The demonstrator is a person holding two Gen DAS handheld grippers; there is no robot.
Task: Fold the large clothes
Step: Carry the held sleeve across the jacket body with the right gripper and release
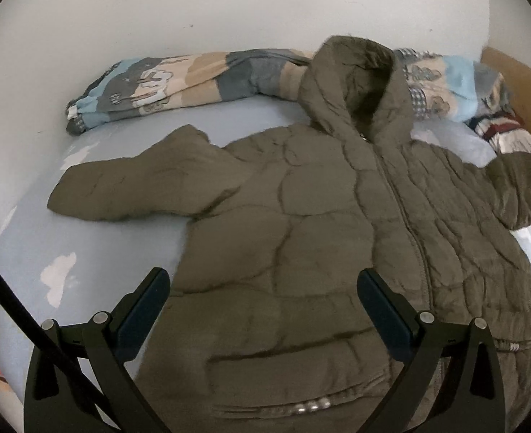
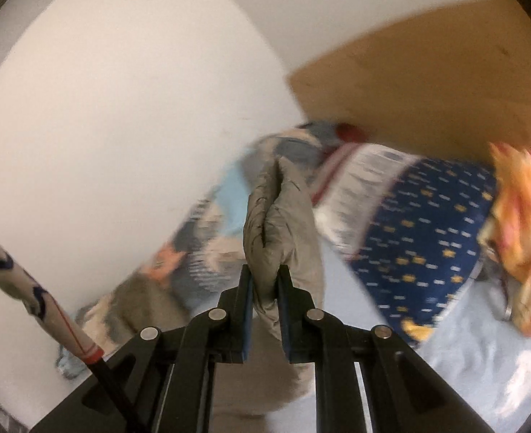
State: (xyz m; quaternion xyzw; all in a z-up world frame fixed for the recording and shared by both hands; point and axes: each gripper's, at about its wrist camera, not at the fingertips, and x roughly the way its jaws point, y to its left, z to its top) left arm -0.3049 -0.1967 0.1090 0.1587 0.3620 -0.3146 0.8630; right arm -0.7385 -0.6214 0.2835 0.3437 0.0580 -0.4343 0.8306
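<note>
Left wrist view, bottom of the frame: my left gripper (image 1: 263, 288) hangs with its fingers spread wide over the lower hem of the jacket (image 1: 337, 216), gripping nothing. The jacket lies face up on the pale blue bed sheet (image 1: 85, 238), zipped, one sleeve (image 1: 128, 187) stretched toward the left of the frame, hood (image 1: 355, 83) at top centre against a rolled patterned blanket (image 1: 164, 83).

In the right wrist view, low centre, my right gripper (image 2: 265, 285) is pinched on the other sleeve's cuff (image 2: 276, 216), lifted off the bed; a star-patterned pillow (image 2: 420, 238) sits beyond at right.

I'd carry this sleeve across the chest flat, keeping the padding from bunching, and use the left to pin the hem.
</note>
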